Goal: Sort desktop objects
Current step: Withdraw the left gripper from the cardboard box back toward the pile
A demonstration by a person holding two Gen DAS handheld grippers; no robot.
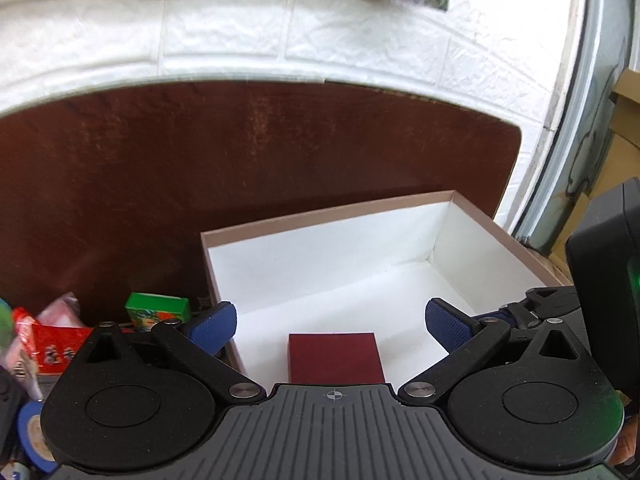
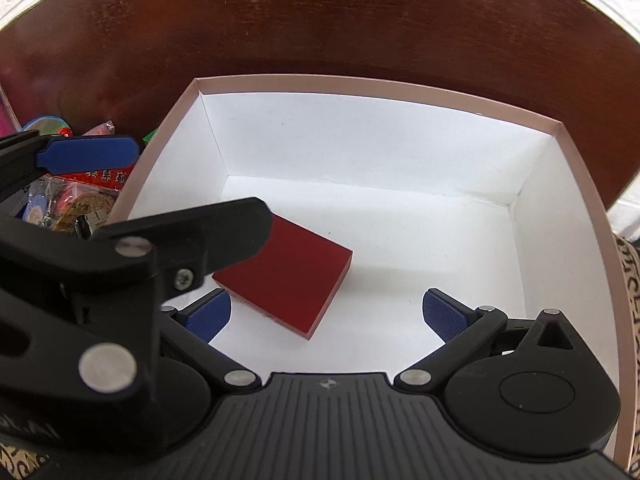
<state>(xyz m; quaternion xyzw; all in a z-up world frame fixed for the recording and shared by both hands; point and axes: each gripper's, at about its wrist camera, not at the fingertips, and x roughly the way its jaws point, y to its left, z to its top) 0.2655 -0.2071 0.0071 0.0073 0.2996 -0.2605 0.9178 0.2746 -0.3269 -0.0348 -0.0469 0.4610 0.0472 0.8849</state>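
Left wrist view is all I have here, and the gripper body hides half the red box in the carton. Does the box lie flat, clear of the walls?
Observer: Yes. In the right wrist view the red box lies flat on the floor of the carton, turned askew to the walls and touching none of them.
Reviewer: Is the left gripper over it?
Observer: The left gripper is open. One of its fingers overlaps the box's left corner in that view. I cannot tell whether it touches.
Reviewer: And the right gripper?
Observer: The right gripper is open and empty, above the carton's near end.
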